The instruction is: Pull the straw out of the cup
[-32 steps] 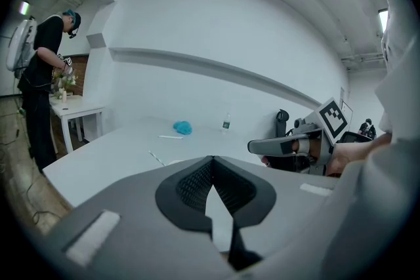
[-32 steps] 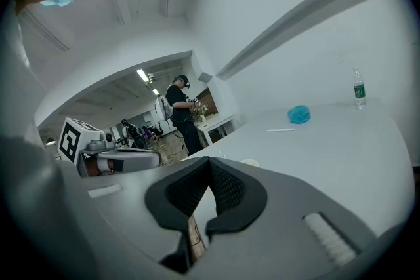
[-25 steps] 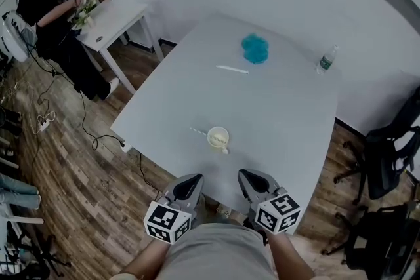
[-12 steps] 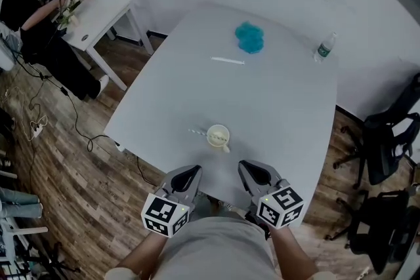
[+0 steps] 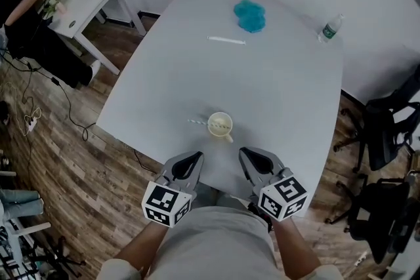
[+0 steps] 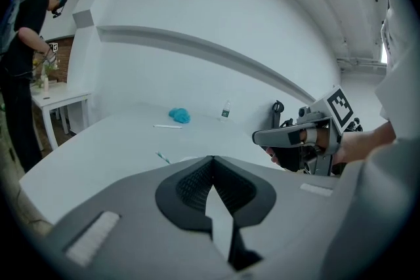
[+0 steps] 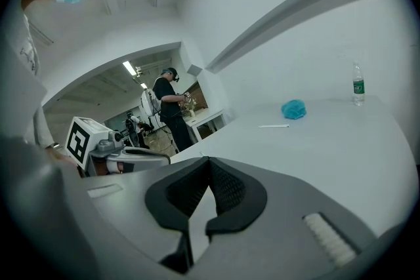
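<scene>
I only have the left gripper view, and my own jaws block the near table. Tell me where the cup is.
Observer: In the head view, the cup stands on the table just ahead of the left gripper and the right gripper. It is roughly between them and touches neither.
Operator: Give me the straw's lean.
Observer: The straw sticks out over the cup's rim toward the left gripper's side.
Operator: Report the right gripper's jaws.
Observer: Its own view shows the jaws closed together with nothing between them.
</scene>
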`<move>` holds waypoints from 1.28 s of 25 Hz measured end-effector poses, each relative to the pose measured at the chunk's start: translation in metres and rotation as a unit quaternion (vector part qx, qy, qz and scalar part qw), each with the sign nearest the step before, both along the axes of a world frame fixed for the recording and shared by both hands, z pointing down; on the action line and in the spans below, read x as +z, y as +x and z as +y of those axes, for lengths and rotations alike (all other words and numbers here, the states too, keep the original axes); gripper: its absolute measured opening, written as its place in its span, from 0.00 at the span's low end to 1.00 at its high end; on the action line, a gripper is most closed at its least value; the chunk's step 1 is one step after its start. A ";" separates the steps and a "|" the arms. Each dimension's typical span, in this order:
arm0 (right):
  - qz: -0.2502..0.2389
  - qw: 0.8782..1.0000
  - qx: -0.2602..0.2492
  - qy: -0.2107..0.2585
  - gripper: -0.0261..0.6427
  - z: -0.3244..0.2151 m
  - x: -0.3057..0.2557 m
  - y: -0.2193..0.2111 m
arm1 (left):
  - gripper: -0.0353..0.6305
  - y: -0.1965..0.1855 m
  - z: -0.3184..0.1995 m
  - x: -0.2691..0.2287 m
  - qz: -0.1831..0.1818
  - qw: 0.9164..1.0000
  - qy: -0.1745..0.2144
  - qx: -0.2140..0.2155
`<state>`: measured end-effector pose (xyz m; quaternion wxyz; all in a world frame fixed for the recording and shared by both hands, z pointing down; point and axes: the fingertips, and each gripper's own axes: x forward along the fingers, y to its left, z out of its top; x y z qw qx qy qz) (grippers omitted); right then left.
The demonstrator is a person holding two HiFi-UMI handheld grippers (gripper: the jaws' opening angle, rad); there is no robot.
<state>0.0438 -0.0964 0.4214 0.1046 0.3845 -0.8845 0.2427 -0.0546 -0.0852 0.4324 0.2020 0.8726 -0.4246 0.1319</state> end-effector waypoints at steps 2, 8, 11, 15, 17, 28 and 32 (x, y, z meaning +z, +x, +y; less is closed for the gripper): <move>0.001 1.000 0.004 -0.002 0.05 -0.006 0.003 0.004 | 0.08 -0.002 -0.005 0.004 -0.002 1.000 -0.001 -0.001; 0.010 1.000 0.014 -0.011 0.05 -0.022 0.010 0.012 | 0.08 -0.002 -0.015 0.016 -0.006 1.000 -0.008 0.003; 0.010 1.000 0.018 -0.015 0.05 -0.027 0.015 0.013 | 0.09 -0.002 -0.019 0.024 -0.008 1.000 -0.016 0.003; 0.012 0.999 0.019 -0.024 0.05 -0.032 0.021 0.012 | 0.10 -0.003 -0.024 0.035 -0.011 1.000 -0.028 0.002; 0.013 0.999 0.020 -0.029 0.05 -0.033 0.025 0.012 | 0.10 -0.004 -0.026 0.040 -0.012 0.999 -0.033 0.002; 0.013 0.999 0.030 -0.043 0.05 -0.048 0.038 0.012 | 0.12 -0.014 -0.039 0.068 -0.006 0.998 -0.064 -0.012; 0.013 0.998 0.026 -0.051 0.05 -0.047 0.044 0.010 | 0.13 -0.017 -0.044 0.074 0.003 0.998 -0.067 -0.019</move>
